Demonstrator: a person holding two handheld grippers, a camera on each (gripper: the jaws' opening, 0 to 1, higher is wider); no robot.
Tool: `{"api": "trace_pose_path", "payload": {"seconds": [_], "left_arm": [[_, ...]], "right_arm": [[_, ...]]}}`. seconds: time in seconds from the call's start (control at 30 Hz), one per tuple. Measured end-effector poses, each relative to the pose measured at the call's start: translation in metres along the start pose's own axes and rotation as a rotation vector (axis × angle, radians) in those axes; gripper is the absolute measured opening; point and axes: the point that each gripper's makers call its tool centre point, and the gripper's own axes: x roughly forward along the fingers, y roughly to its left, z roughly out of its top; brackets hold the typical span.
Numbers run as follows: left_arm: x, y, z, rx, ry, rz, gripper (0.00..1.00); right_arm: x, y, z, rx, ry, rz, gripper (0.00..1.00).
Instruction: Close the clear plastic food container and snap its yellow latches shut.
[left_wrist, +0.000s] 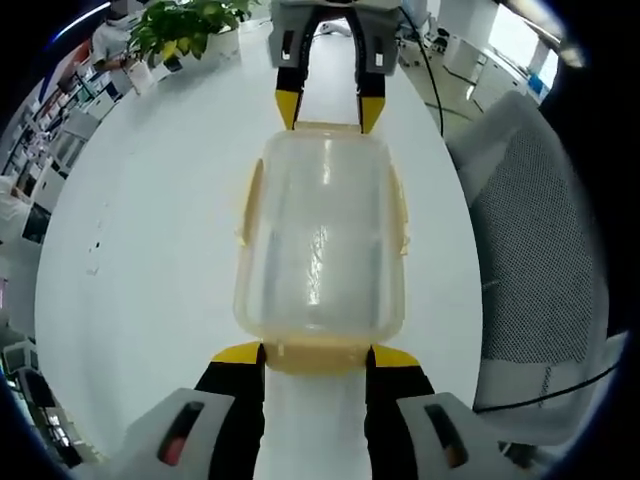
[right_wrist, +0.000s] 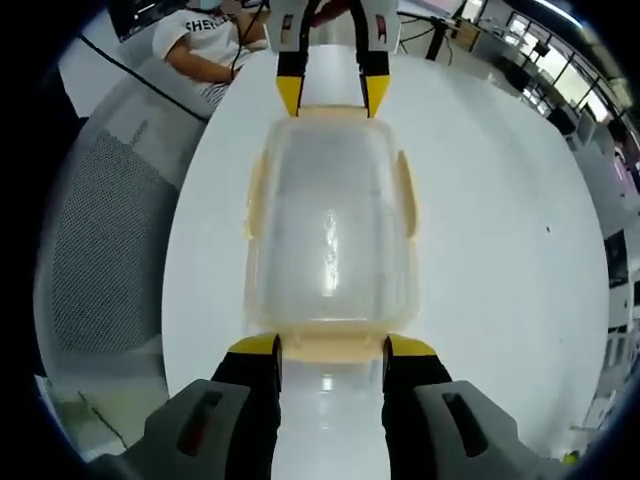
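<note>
On the worktop: the clear food container (left_wrist: 322, 245) lies flat on the white worktop (left_wrist: 150, 260), lid on top, between the two tools that face each other along its length.
Container: see-through, rounded box with pale yellow latches; a side latch (left_wrist: 250, 200) shows on each long edge, and an end latch (left_wrist: 318, 352) at each short end.
Same container, right gripper view: it sits lengthwise at mid-picture (right_wrist: 330, 230), its near end latch (right_wrist: 332, 346) between that tool's tips.
Left tool (left_wrist: 318, 356): jaws spread apart, yellow tips at either side of the near end latch; whether they touch it I cannot tell.
Right tool (right_wrist: 332, 348): jaws likewise spread, tips flanking the latch at its own end, gripping nothing that I can see.
Across: each tool appears at the far end in the other's view.
Around: a grey mesh chair (left_wrist: 540, 260) stands beside the worktop, a potted plant (left_wrist: 185, 28) at its far edge, and a seated person in a white shirt (right_wrist: 205, 40).
</note>
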Motion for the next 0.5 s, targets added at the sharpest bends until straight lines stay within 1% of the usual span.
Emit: {"api": "trace_pose_path", "payload": {"seconds": [0.13, 0.23, 0.37, 0.5], "left_arm": [[0.002, 0.0, 0.006, 0.005, 0.0, -0.004, 0.33], [0.005, 0.001, 0.011, 0.009, -0.011, -0.005, 0.33], [0.008, 0.0, 0.018, 0.009, -0.016, -0.009, 0.33], [0.008, -0.001, 0.022, 0.007, -0.025, -0.014, 0.33]], "right_arm": [[-0.003, -0.002, -0.006, 0.0, -0.006, -0.005, 0.36], [-0.006, -0.002, -0.012, 0.007, -0.008, -0.007, 0.36], [-0.007, -0.001, -0.017, 0.002, 0.004, -0.01, 0.36], [-0.01, -0.001, -0.021, 0.004, 0.0, -0.008, 0.36]]}}
